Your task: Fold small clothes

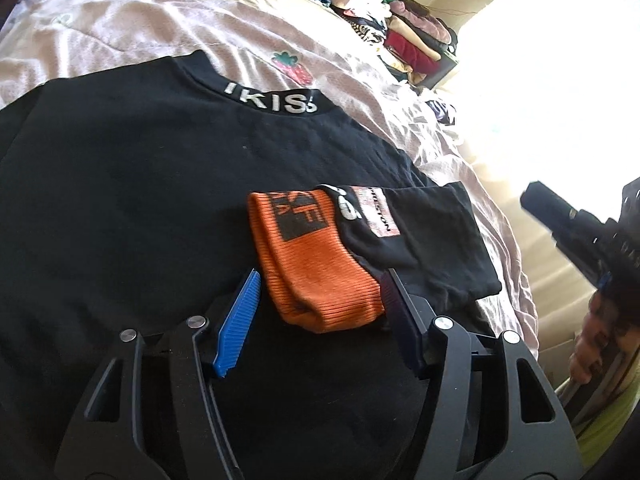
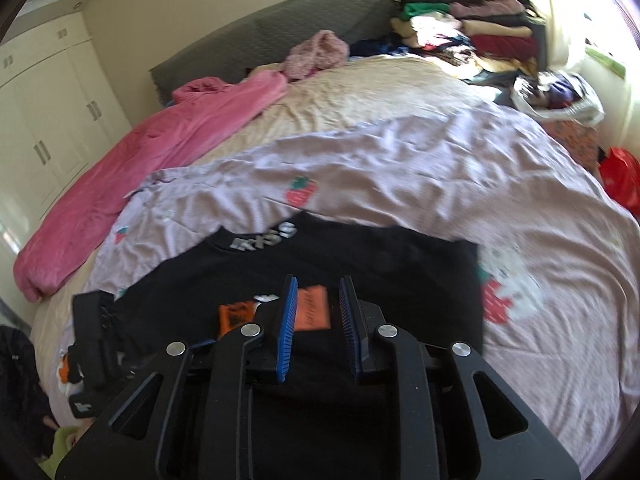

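Observation:
A black top point(image 1: 140, 180) with a lettered collar lies flat on the bed. Its sleeve point(image 1: 432, 240), which ends in an orange ribbed cuff point(image 1: 312, 248), is folded in across the body. My left gripper point(image 1: 320, 276) straddles the near end of that cuff. The right pad touches the cuff, the left pad stands just off it, and the cloth is not squeezed. In the right wrist view my right gripper point(image 2: 319, 282) hovers over the black top point(image 2: 360, 256), its pads a narrow gap apart with nothing pinched. The orange cuff point(image 2: 236, 314) shows just left of it.
A lilac strawberry-print sheet point(image 2: 400, 168) covers the bed under the top. A pink blanket point(image 2: 140, 152) lies along the left side. Stacked clothes point(image 2: 472, 36) sit at the far right corner by a grey headboard point(image 2: 280, 28). A red bag point(image 2: 620, 176) is at the right edge.

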The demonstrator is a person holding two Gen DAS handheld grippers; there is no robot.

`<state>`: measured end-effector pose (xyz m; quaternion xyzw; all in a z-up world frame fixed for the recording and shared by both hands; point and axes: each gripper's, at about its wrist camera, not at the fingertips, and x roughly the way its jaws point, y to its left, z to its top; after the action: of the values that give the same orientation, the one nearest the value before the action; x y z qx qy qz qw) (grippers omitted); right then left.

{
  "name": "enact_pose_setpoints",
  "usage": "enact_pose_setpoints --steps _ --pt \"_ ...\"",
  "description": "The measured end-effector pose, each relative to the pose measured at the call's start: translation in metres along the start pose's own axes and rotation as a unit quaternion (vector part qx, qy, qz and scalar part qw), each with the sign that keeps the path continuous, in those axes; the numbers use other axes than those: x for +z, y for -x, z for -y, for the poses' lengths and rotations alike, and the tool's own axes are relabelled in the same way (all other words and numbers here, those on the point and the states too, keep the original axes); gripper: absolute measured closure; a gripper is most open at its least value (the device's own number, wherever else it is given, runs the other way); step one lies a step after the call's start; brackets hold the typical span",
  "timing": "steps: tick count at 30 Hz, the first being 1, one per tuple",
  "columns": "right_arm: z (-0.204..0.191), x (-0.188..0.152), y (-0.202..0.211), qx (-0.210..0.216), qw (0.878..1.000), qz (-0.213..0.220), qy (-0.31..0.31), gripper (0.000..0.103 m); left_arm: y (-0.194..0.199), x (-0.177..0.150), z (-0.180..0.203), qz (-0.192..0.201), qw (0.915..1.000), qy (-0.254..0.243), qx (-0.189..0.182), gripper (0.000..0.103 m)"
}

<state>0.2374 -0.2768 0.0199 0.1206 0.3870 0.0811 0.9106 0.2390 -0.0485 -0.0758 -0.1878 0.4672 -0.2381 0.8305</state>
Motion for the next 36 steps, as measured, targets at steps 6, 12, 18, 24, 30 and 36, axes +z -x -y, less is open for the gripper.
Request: enact_pose_setpoints --steps 6,12,18,24,30,36 --pt "0.036 -0.024 0.005 -0.019 0.999 -0.004 -0.041 0.080 -0.011 0.000 0.016 0.009 0.9988 -0.035 0.034 0.082" --pt "0.043 -0.035 0.002 -0.033 0.998 -0.010 -0.051 0.080 0.002 0.005 0.015 0.024 0.9981 -0.049 0.028 0.098" --pt "0.034 -0.039 0.003 -0.031 0.999 -0.008 -0.038 0.080 0.049 0.021 0.017 0.085 0.9926 -0.072 0.049 0.099" --pt "0.024 -0.043 -0.002 -0.025 0.999 -0.016 -0.030 0.080 0.087 0.027 0.013 0.133 0.9805 -0.100 0.105 0.098" --pt "0.011 -0.046 -0.007 -0.019 0.999 -0.020 -0.020 0.080 0.102 0.028 -0.009 0.139 0.9780 -0.080 0.134 0.099" --pt "-0.006 -0.048 -0.016 -0.033 0.999 -0.026 0.015 0.079 0.103 0.029 -0.032 0.106 0.9813 -0.058 0.150 0.096"
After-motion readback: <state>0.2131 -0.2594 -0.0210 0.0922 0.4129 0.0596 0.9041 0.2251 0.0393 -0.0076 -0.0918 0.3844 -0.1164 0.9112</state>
